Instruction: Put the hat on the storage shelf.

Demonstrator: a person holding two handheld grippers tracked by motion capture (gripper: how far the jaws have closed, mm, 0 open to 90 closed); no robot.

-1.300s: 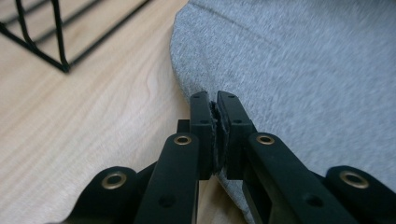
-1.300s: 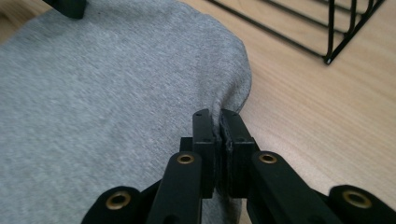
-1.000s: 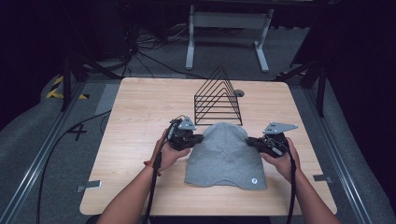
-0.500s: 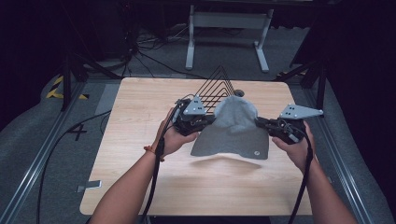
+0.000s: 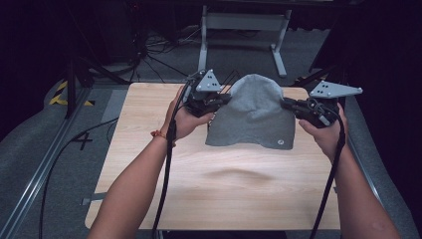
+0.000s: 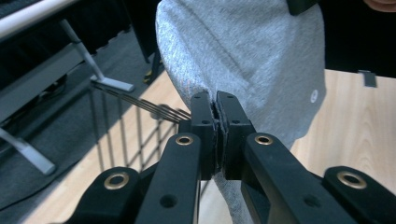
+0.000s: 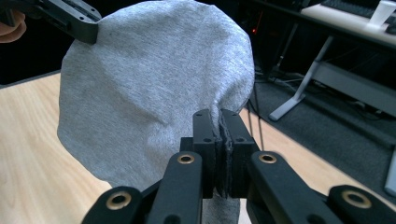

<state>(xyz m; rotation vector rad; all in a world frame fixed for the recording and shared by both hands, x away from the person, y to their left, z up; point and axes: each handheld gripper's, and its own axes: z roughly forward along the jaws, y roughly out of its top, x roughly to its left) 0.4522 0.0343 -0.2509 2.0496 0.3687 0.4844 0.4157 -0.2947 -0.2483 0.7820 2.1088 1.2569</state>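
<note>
The left gripper (image 6: pixel 217 116) had its jaws pinched tight on one side edge of a grey hat (image 5: pixel 253 113), a sliver of cloth showing between them. The right gripper (image 7: pixel 221 135) was clamped just as tight on the opposite edge. Between the two, the hat hung spread out and lifted above the wooden table (image 5: pixel 224 189), its rounded crown up and its open rim down, a small round badge near the lower corner. A black wire rack (image 6: pixel 135 135) stood on the table behind it.
</note>
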